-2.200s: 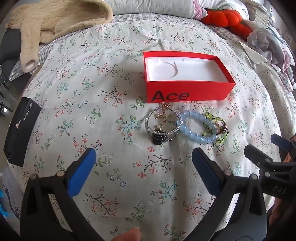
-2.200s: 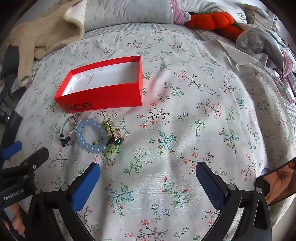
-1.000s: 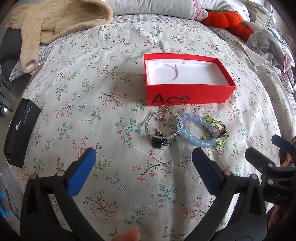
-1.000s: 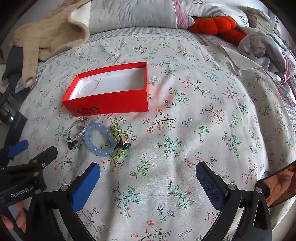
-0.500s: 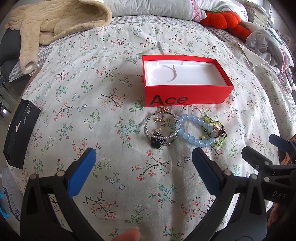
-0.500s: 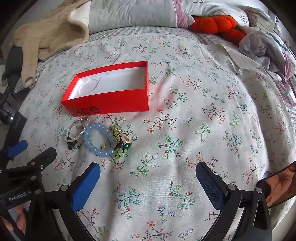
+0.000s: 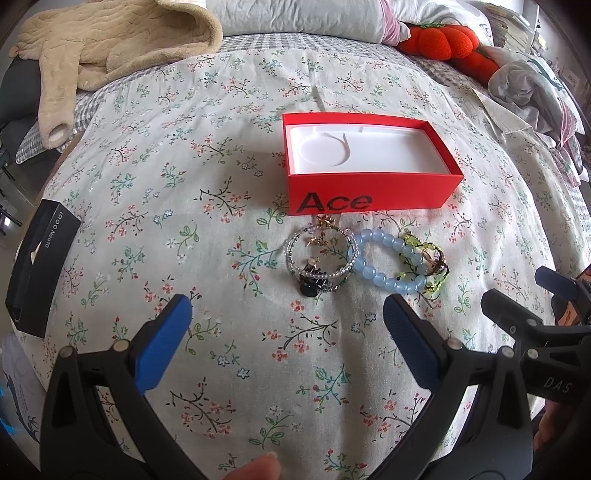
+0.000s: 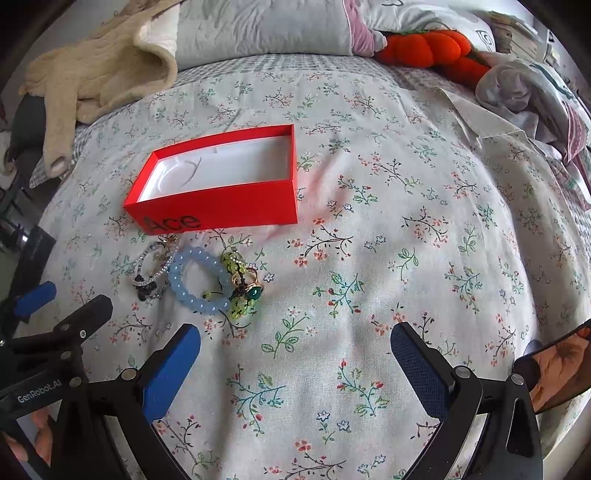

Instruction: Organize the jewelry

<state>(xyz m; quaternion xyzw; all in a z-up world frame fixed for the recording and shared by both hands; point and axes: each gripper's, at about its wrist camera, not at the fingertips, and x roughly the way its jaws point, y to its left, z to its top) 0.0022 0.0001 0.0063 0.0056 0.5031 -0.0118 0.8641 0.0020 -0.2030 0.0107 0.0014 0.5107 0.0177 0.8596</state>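
Note:
An open red "Ace" box with a white empty inside sits on the floral bedspread. In front of it lie a silver beaded bracelet with black charms, a light blue bead bracelet and a green bead bracelet with a gold ring, all touching. My left gripper is open and empty, just short of the silver bracelet. My right gripper is open and empty, to the right of the jewelry.
A black box lies at the bed's left edge. A beige fleece garment, a pillow, an orange plush and crumpled clothes lie along the back and right.
Both grippers drifted slightly over the bed and stayed open. The jewelry and box have not moved.

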